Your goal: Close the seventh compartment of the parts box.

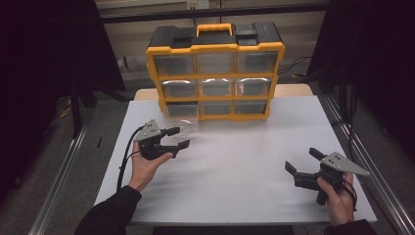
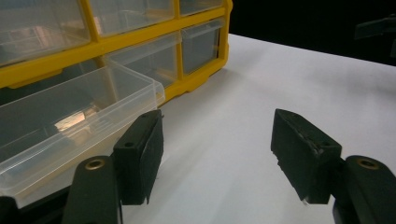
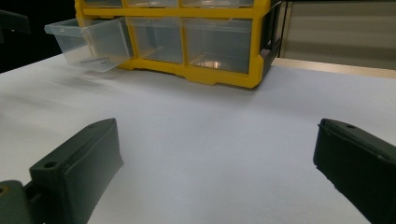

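Left gripper point(image 1: 177, 138) in my left hand point(image 1: 147, 166) sits just in front of the pulled-out clear drawer point(image 1: 180, 113) – jaws apart, nothing between them but bare table, pads not touching the drawer. In the left gripper view its near corner point(image 2: 154, 88) is just beside my left-hand finger point(image 2: 140, 154), with a sliver of gap showing; can't tell from the high view whether they touch. Drawer is the bottom-left one of the yellow organizer point(image 1: 215, 73), slid partly out and still hanging in its slot, tilted slightly down in the right gripper view point(image 3: 88, 42). Something small and reflective lies on the drawer floor – too blurred to name. Other drawers look shut; contents unreadable behind the glare on the clear fronts. Right gripper point(image 1: 302, 164) in my right hand point(image 1: 337, 198) is well apart, at the near right of the table, jaws wide open and empty, pointing across toward the organizer. Left edge of the drawer is cut off in the left gripper view, and the organizer's top is cropped in both gripper views. Table point(image 1: 244, 166) is a plain white sheet-like surface over a lighter wooden top that peeks out at the back corners. Room is dim: black curtains on both sides, metal rails along the floor, cables behind the organizer, pale wall at the back.
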